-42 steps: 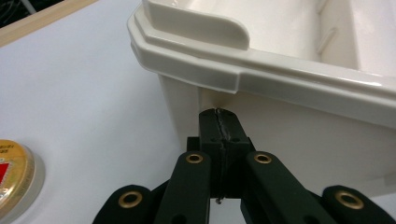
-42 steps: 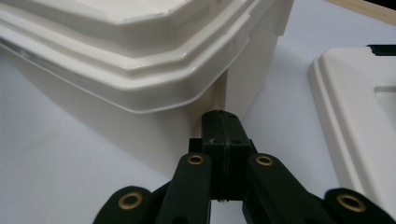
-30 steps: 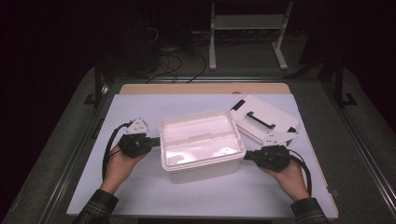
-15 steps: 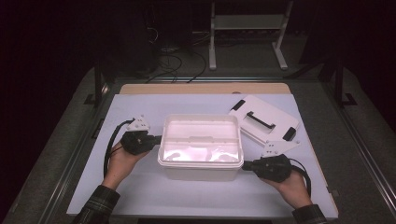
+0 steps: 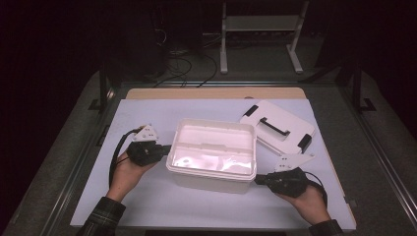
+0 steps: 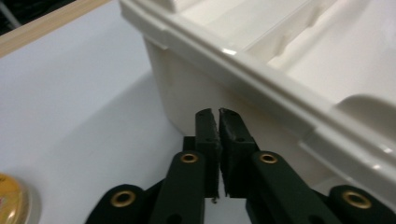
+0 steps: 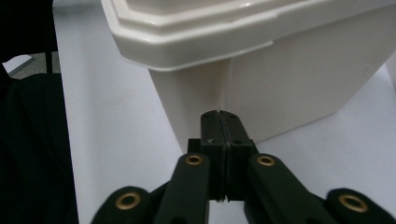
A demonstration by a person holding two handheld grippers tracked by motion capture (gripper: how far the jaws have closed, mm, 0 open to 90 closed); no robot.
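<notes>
Two grippers stand at the two ends of a white plastic box (image 5: pixel 212 155), which sits open near the middle of the white table (image 5: pixel 147 113), a little turned against its edges. From the high view, the left gripper (image 5: pixel 166 147) points at the left wall of the box, just under the rim, and the right gripper (image 5: pixel 257 180) points at its near right corner, low by the table top. From the left gripper view, the left jaws are almost together, with only a thin slit between the pads and nothing between them (they have just been opening by a very small amount); the box wall (image 6: pixel 196 88) is right in front of the tips. From the right gripper view, the right jaws are also nearly pressed together and hold nothing, and they too have just opened slightly; the corner of the box (image 7: pixel 201 88) stands just beyond them. Behind the box to the right lies the white lid (image 5: pixel 278 127) with a black handle, flat on the table and apart from the box.
</notes>
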